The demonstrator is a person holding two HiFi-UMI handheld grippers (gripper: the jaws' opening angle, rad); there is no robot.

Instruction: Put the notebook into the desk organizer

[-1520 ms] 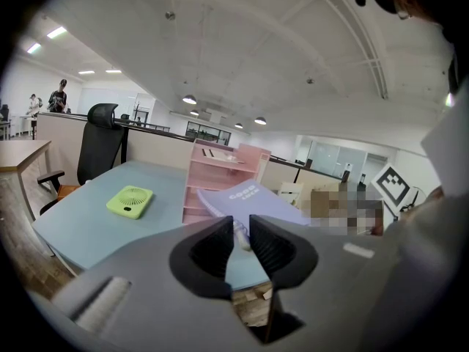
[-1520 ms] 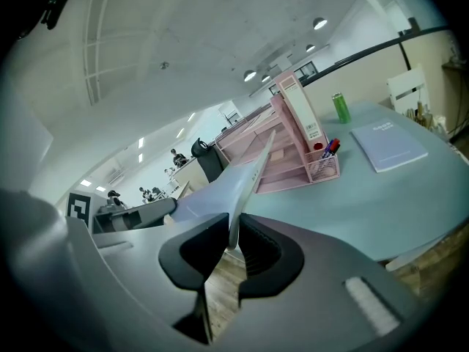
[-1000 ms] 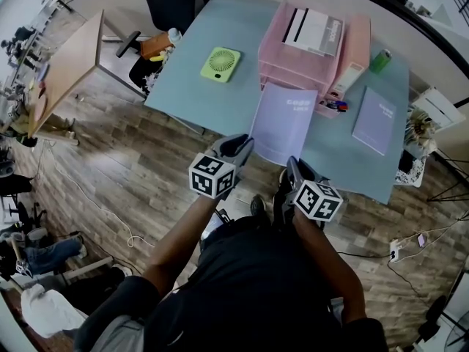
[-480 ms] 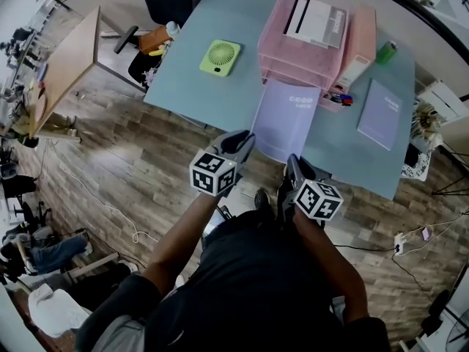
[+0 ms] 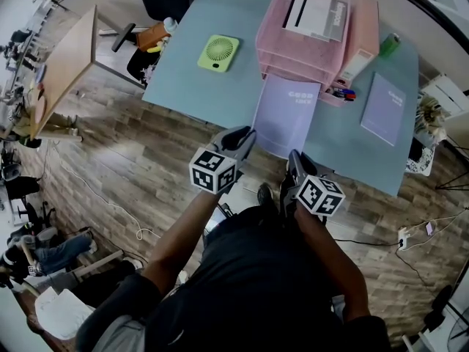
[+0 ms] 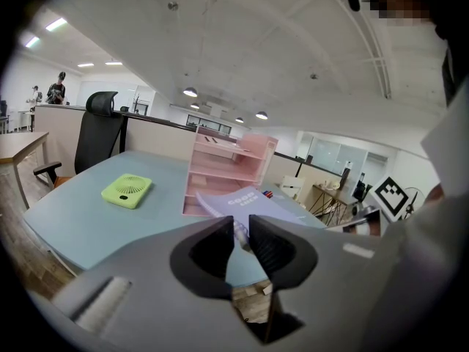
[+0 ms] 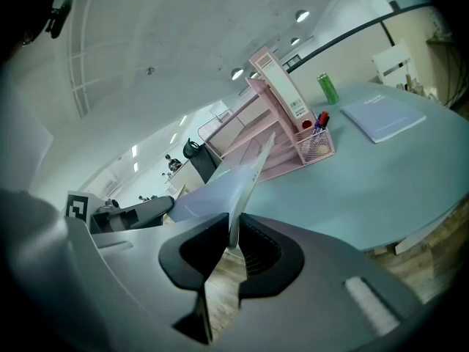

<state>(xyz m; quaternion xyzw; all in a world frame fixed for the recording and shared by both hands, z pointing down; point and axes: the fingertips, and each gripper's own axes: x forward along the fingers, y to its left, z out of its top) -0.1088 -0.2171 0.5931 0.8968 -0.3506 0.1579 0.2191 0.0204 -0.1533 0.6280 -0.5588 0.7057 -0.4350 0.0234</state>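
Lavender notebook [image 5: 286, 116] in front of pink desk organizer [image 5: 272, 42], far edge just beside bottom tray, not inside. Left gripper [image 6: 241, 217], right gripper [image 7: 234, 215]: both clamped on notebook's near edge.

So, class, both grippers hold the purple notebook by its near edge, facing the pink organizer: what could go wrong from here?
Held only at its near edge by the left gripper and right gripper, the notebook may sag at its far end and catch a tray front of the desk organizer. Drifting sideways, it might knock the pens.
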